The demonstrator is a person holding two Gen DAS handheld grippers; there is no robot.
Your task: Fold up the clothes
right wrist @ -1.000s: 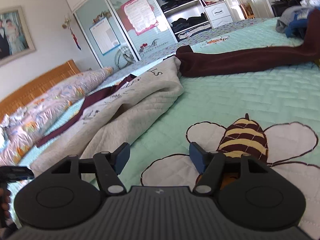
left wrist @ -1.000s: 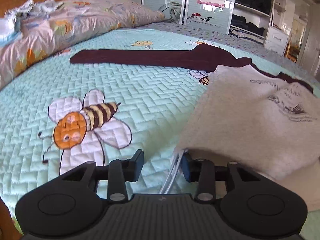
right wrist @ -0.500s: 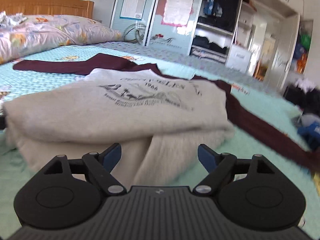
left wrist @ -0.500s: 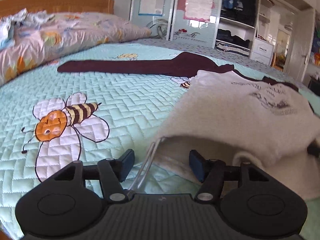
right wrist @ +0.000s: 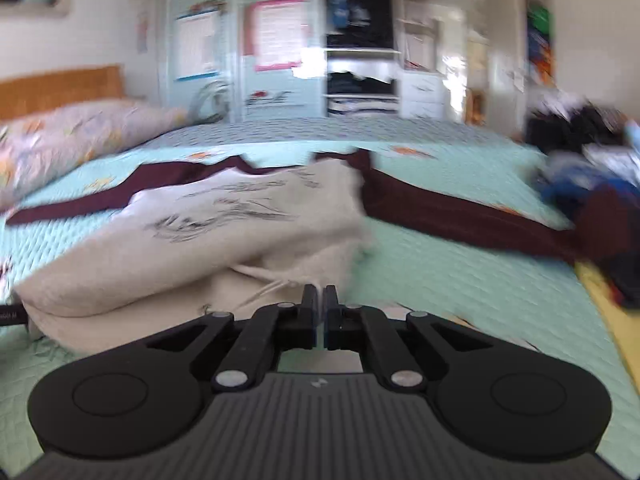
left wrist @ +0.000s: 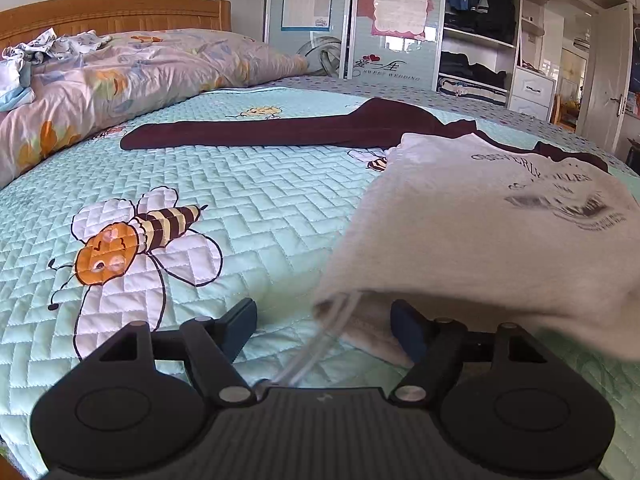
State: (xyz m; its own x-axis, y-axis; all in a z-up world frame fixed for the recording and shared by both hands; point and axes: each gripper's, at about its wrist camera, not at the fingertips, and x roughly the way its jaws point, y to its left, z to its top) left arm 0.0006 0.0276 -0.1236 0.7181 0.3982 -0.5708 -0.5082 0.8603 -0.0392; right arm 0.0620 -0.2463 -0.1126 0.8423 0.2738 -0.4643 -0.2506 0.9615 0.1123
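A beige printed sweatshirt [left wrist: 480, 240] lies folded over on the bee-patterned bedspread [left wrist: 240, 208]. Its near corner and a pale drawstring [left wrist: 320, 340] sit between the spread fingers of my left gripper [left wrist: 324, 326]. Those jaws are opening and the pads do not press the cloth. The right wrist view is blurred. There my right gripper [right wrist: 319, 292] is shut, its tips at the near edge of the sweatshirt [right wrist: 200, 248]. I cannot tell whether cloth is pinched. A dark maroon garment [left wrist: 280, 132] stretches across the bed behind the sweatshirt, and it shows again as the maroon garment [right wrist: 460, 216].
A floral duvet [left wrist: 120, 80] is heaped against the wooden headboard [left wrist: 120, 12] at the left. An open wardrobe [left wrist: 480, 40] stands beyond the bed. A pile of dark and blue clothes [right wrist: 592, 168] lies at the bed's right side.
My left jaws have spread and let go of the sweatshirt corner. My right gripper swung from the bedspread over to the sweatshirt's edge, and its jaws went from wide open to shut.
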